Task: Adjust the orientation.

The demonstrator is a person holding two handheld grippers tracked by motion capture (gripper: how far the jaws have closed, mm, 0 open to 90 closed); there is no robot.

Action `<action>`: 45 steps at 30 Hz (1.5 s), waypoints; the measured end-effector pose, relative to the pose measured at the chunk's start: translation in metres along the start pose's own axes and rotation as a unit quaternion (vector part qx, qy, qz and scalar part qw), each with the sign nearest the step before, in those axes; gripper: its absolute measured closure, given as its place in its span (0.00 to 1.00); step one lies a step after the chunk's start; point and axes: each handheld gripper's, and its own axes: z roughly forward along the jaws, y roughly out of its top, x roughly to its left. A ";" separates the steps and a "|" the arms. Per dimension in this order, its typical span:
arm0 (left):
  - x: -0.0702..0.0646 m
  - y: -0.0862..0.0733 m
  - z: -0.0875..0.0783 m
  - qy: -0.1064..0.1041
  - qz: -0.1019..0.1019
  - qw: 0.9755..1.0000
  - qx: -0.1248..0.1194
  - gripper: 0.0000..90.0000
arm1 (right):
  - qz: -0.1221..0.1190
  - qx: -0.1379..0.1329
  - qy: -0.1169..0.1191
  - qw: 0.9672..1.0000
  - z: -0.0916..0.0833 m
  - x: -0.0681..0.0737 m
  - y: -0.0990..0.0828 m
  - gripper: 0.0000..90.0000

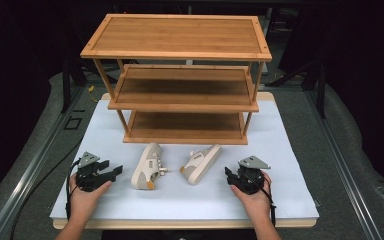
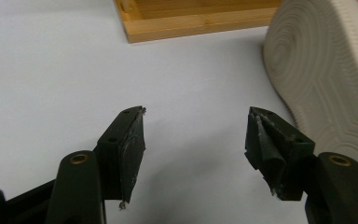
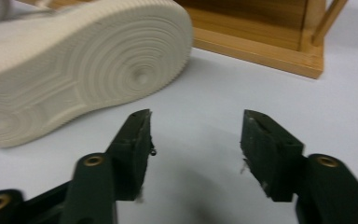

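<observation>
**Open mat at front, shelf blocks the back**

Bare white mat (image 1: 190,202) lies between both grippers. Left shoe (image 1: 146,166) and right shoe (image 1: 200,163), on their sides, sit mid-table with a gap between. Wooden rack (image 1: 185,80) stands just behind them.

From above we look forward and down over the whole table (image 1: 285,140). Our two gripper cameras skim low and close; each shares one shoe's sole and the shelf (image 1: 180,75) base with it.

A lab-like recording setup: white-topped table (image 1: 280,130), dark curtained surroundings, metal floor rails (image 1: 35,165).
</observation>
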 end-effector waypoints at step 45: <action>-0.060 0.013 -0.022 -0.064 0.088 0.994 0.001 1.00 | 0.017 -0.010 0.023 1.000 -0.014 0.009 0.003 0.74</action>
